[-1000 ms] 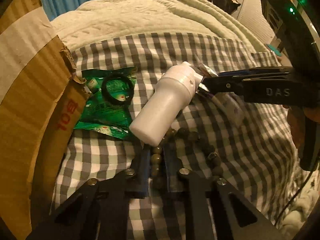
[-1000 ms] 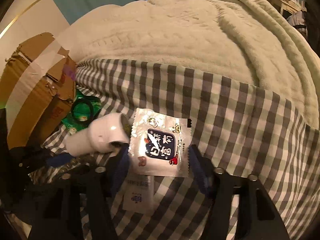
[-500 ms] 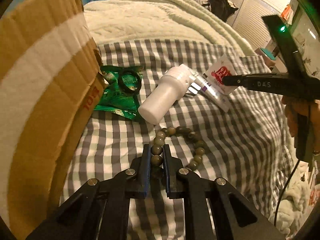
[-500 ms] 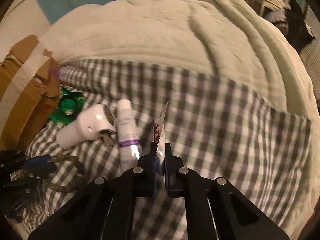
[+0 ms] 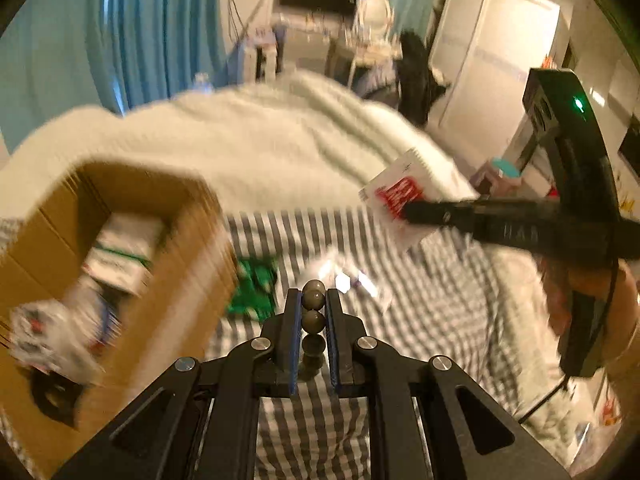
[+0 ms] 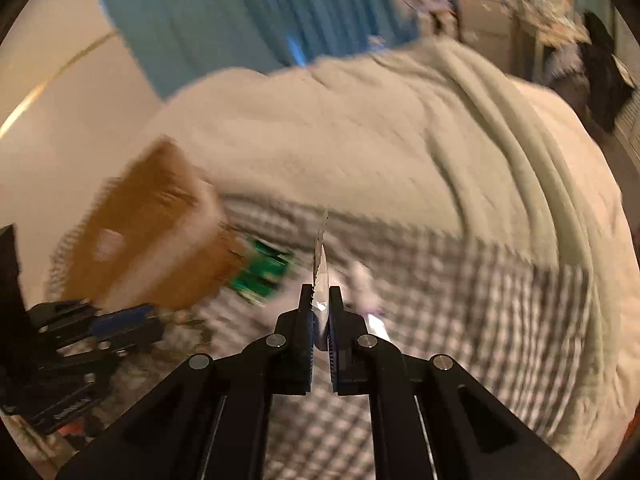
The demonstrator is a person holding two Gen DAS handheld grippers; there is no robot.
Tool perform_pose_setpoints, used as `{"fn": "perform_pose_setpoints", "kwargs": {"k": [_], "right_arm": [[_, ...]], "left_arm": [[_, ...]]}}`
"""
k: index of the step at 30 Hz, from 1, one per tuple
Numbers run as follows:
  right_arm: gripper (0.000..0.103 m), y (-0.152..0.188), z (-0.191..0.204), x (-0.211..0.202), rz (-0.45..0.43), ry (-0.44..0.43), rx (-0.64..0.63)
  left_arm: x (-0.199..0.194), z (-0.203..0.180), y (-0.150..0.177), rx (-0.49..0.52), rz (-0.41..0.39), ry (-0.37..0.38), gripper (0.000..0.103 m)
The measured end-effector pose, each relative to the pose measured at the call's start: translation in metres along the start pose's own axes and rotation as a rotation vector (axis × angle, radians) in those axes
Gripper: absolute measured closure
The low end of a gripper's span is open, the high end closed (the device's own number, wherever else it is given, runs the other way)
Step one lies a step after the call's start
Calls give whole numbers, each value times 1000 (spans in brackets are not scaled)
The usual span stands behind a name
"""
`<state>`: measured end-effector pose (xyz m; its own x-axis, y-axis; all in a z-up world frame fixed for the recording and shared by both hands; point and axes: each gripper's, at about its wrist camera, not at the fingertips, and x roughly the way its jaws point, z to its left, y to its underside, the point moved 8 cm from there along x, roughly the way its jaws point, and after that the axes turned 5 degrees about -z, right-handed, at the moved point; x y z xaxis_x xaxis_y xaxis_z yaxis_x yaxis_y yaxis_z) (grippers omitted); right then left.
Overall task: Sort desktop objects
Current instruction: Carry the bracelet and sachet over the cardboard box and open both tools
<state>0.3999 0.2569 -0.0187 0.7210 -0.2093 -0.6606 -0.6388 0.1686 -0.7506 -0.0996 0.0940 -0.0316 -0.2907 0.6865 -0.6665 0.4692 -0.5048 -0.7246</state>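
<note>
My left gripper [image 5: 312,300] is shut on a bracelet of dark olive beads [image 5: 313,321], lifted above the checked cloth [image 5: 432,300]. The rest of the strand hangs out of sight under the fingers. My right gripper [image 6: 320,300] is shut on a white snack packet [image 6: 321,264], seen edge-on here. In the left wrist view that packet [image 5: 396,194] shows red print, pinched by the right gripper [image 5: 406,212] high at the right. An open cardboard box [image 5: 192,276] stands at the left, with packets inside. A green packet [image 5: 252,284] and a blurred white tube [image 5: 360,284] lie on the cloth.
A pale green blanket [image 5: 260,140] covers the bed beyond the cloth. Blue curtains [image 5: 152,28], a desk with clutter [image 5: 340,48] and white wardrobes [image 5: 492,52] stand behind. A person's hand [image 5: 616,300] holds the right gripper's handle. The left gripper [image 6: 100,328] shows at lower left.
Both grippers have risen well above the cloth, the left with the beads, the right with the packet. The right jaws closed on the packet a second ago. The box's inside has come into view.
</note>
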Motion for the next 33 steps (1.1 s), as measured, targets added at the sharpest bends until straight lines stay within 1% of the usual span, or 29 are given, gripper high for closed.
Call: {"fn": "perform_pose_setpoints", "kwargs": {"k": [2, 4, 7, 8, 10, 12, 15, 16, 18, 20, 21, 22, 23, 24, 25, 26, 27, 28, 30, 33], "right_arm": [[98, -19, 35, -8, -29, -41, -51], [98, -37, 73, -12, -51, -104, -88], [98, -49, 123, -8, -55, -195, -152], [98, -50, 137, -3, -48, -207, -179], [98, -51, 163, 15, -37, -205, -230], [98, -50, 178, 31, -14, -200, -264], [96, -45, 189, 51, 13, -193, -276], [94, -43, 190, 56, 21, -192, -275], [74, -41, 191, 62, 28, -191, -271], [63, -39, 190, 59, 21, -205, -265], [62, -39, 188, 57, 17, -202, -264], [62, -40, 185, 54, 14, -196, -263], [62, -39, 183, 51, 11, -195, -260], [62, -41, 179, 47, 5, -192, -251], [61, -41, 172, 42, -3, -187, -236], [59, -43, 168, 38, -8, -184, -224], [58, -43, 159, 33, -11, -179, -206], [58, -43, 148, 27, -13, -169, -187], [58, -42, 127, 14, -26, -141, -166], [58, -40, 91, -7, -56, -88, -135]], "left_arm": [[-18, 13, -19, -5, -32, -58, 92], [-34, 28, -30, -29, -55, -98, 92], [-57, 64, -44, -69, -85, -187, 92], [-63, 80, -45, -97, -88, -214, 92], [-68, 109, -42, -138, -76, -275, 92], [-70, 140, -34, -163, -59, -356, 92], [-63, 174, -13, -235, -19, -384, 92], [-60, 181, -6, -251, -5, -389, 92], [-54, 192, 5, -274, 28, -402, 92], [-53, 194, 12, -282, 48, -403, 92], [-52, 193, 14, -284, 53, -399, 90], [-52, 191, 14, -278, 57, -393, 85], [-54, 190, 14, -270, 61, -403, 79], [-55, 187, 14, -260, 63, -420, 56], [-58, 184, 13, -250, 60, -442, 26], [-62, 180, 12, -241, 48, -467, 17], [-66, 175, 10, -235, 31, -474, 14], [-69, 169, 8, -226, 20, -466, 14], [-71, 152, 3, -203, 15, -417, 14], [-74, 117, -11, -142, -28, -350, 14]]}}
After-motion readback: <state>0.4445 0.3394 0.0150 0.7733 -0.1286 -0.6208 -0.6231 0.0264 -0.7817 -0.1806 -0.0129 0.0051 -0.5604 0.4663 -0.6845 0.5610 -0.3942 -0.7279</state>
